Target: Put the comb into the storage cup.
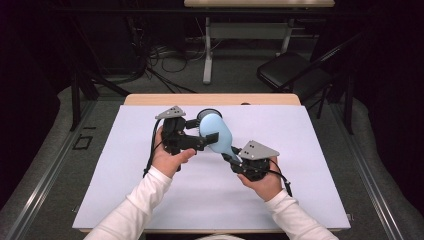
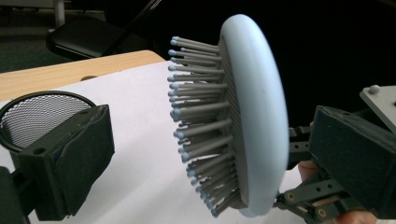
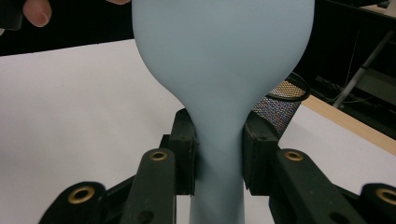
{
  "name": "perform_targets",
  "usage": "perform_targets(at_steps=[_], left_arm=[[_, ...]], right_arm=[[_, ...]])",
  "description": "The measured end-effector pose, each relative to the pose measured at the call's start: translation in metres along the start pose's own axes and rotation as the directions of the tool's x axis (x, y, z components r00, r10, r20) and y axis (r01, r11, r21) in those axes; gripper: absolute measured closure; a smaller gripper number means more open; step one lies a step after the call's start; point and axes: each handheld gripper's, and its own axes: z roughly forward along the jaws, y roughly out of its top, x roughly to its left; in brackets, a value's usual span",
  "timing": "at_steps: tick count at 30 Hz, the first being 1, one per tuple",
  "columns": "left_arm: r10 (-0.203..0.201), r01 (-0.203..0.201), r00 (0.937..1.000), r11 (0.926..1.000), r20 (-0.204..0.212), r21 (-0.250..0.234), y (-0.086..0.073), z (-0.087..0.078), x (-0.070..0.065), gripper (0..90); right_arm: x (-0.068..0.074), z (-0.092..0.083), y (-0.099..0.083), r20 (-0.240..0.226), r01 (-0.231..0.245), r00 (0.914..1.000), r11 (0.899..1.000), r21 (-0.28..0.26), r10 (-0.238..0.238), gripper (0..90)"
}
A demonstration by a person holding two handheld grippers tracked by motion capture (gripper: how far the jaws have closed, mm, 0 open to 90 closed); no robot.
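Observation:
A light blue hairbrush (image 1: 216,131) is held up over the white mat. My right gripper (image 1: 233,157) is shut on its handle; in the right gripper view the two pads (image 3: 186,154) press the narrow neck of the hairbrush (image 3: 219,60) from both sides. My left gripper (image 1: 202,131) is open around the brush head. In the left gripper view the hairbrush (image 2: 257,116) stands edge-on between the jaws. Its bristles (image 2: 201,121) point at the left pad (image 2: 70,158) across a wide gap, and its smooth back faces the right pad (image 2: 355,158).
A black mesh cup (image 1: 207,113) stands just behind the brush, also seen as the mesh cup (image 2: 37,112) and the mesh cup (image 3: 280,105). The white mat (image 1: 210,200) covers a wooden table (image 1: 150,99). A folding chair (image 1: 290,70) stands beyond the table.

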Motion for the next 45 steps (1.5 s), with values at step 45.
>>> perform_targets(at_steps=[45], left_arm=[[-0.135,0.141,0.9862,0.9883,0.096,-0.059,-0.0035,0.0081,0.0071,24.8]], right_arm=[[0.0028,0.0011,-0.0005,-0.013,0.004,0.9999,1.0,-0.002,-0.004,69.4]])
